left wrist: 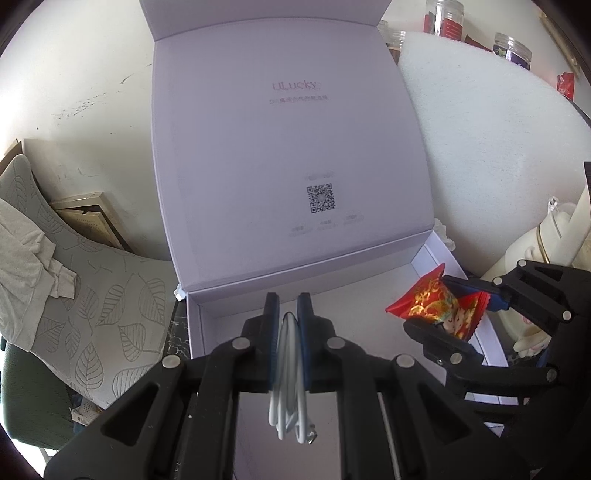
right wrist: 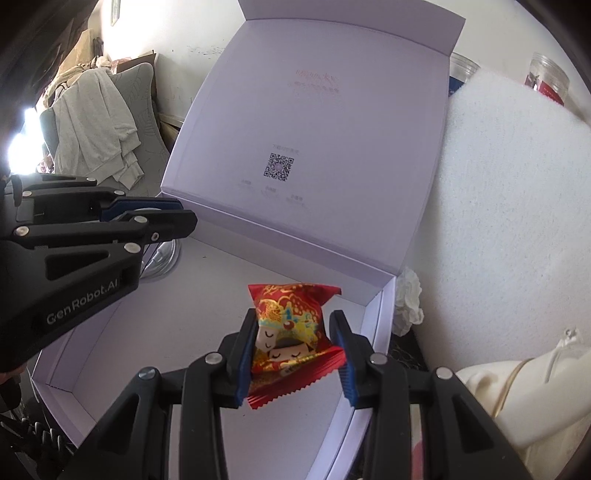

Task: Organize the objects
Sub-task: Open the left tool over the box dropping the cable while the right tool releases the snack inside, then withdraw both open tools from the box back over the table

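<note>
A white gift box (left wrist: 192, 325) stands with its lid (left wrist: 288, 147) propped upright behind it. My left gripper (left wrist: 288, 310) is shut on a coiled white cable (left wrist: 290, 373) that hangs over the box's left part. In the right wrist view the left gripper (right wrist: 184, 219) comes in from the left, the cable (right wrist: 162, 260) drooping under it. My right gripper (right wrist: 293, 325) is shut on a red snack packet (right wrist: 291, 354) with a cartoon figure, above the box floor near the right wall (right wrist: 373, 328). The left wrist view shows that packet (left wrist: 417, 299) in the right gripper (left wrist: 428, 302).
A white foam sheet (left wrist: 498, 129) leans behind the box on the right, with jars (left wrist: 443, 18) beyond it. A crumpled tissue (right wrist: 408, 299) and a cream bag (right wrist: 517, 398) lie right of the box. Left stands a leaf-patterned chair (left wrist: 110, 295) with a grey garment (right wrist: 96, 122).
</note>
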